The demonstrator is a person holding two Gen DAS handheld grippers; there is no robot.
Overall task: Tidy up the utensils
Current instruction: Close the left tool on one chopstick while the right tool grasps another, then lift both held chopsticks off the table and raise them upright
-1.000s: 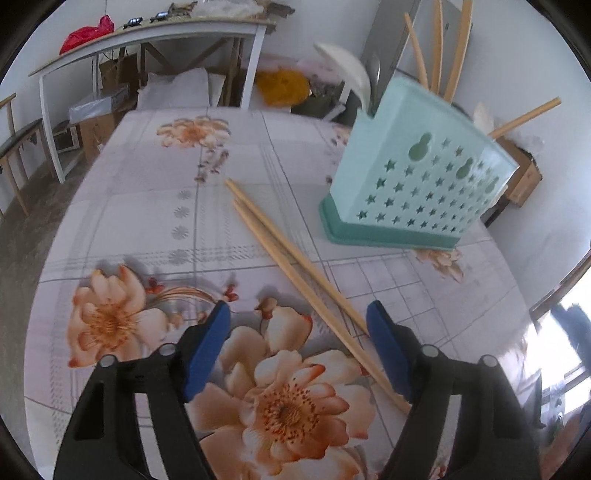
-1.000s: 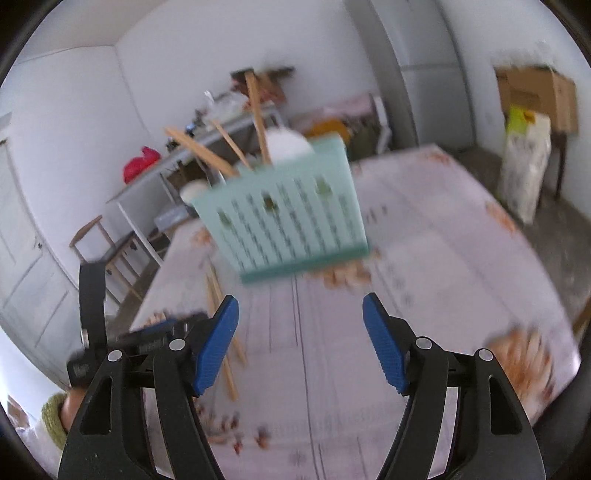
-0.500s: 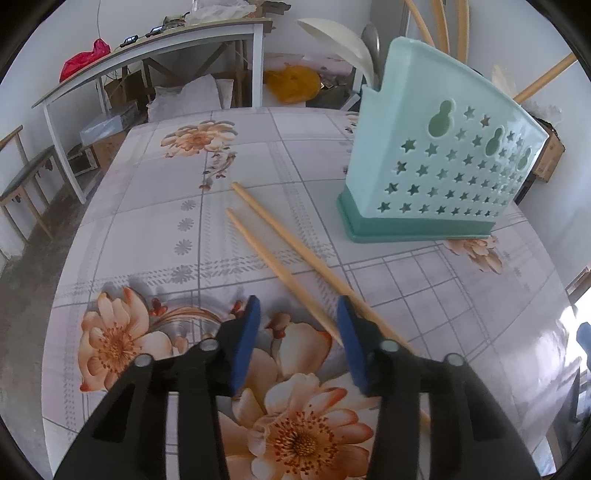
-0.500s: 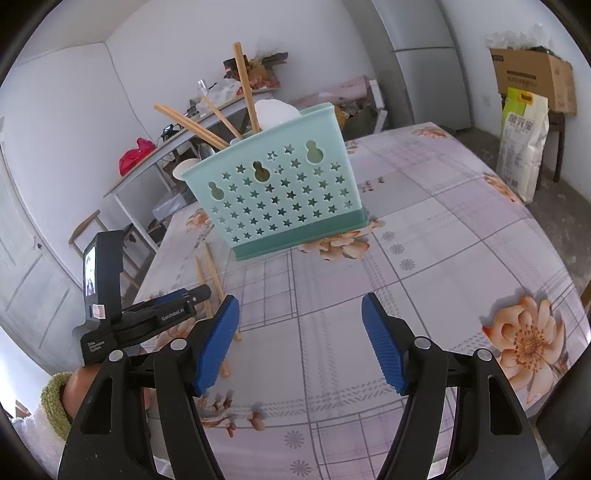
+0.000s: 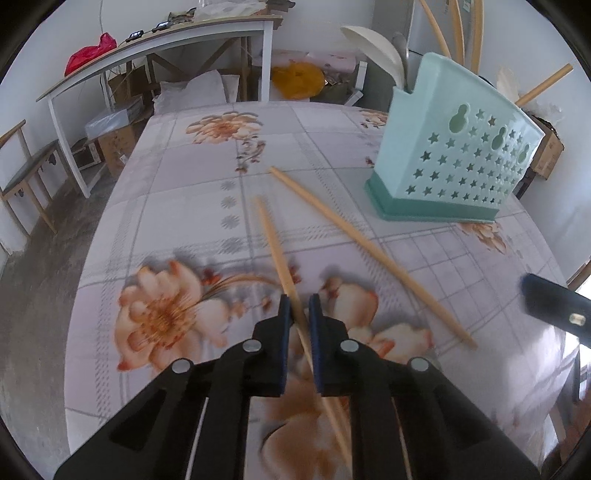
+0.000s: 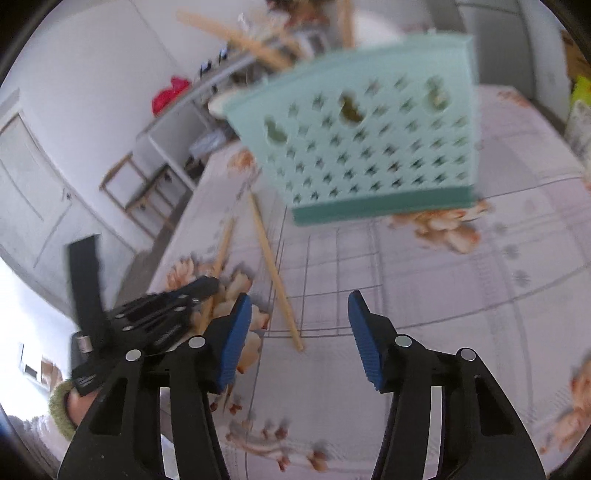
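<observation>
Left wrist view first: found the left tool (image 5: 297, 306) clamped on the gripped chopstick (image 5: 271, 236), jaws having just been closing until the pads pinched the wood toward its near end. Saw the far part of that stick reaching out over the floral tabletop (image 5: 177, 177); could not tell whether lifted clear or resting on it. Noted the second chopstick (image 5: 369, 251) lying flat on the tabletop just beside, running diagonally toward the mint utensil holder (image 5: 461, 158). Placed the holder upright farther back, with other chopsticks (image 5: 476, 33) and a spoon (image 5: 373, 44) already standing in it.

Turned to the right wrist view, blurred: found the right tool (image 6: 300, 299) with jaws apart, having just been closing partway, pads pressing on nothing. Saw the near end of the second chopstick in the gap, but could not tell whether level with the pads.

Judged both sticks light, stiff and smooth, slim enough to roll or pivot in a pinch. Reckoned a hold close to one end liable to let the long free part swing. Judged a square pinch across the shaft, nearer the middle, steadier for dropping into the holder. Expected no breakage under a light squeeze.
</observation>
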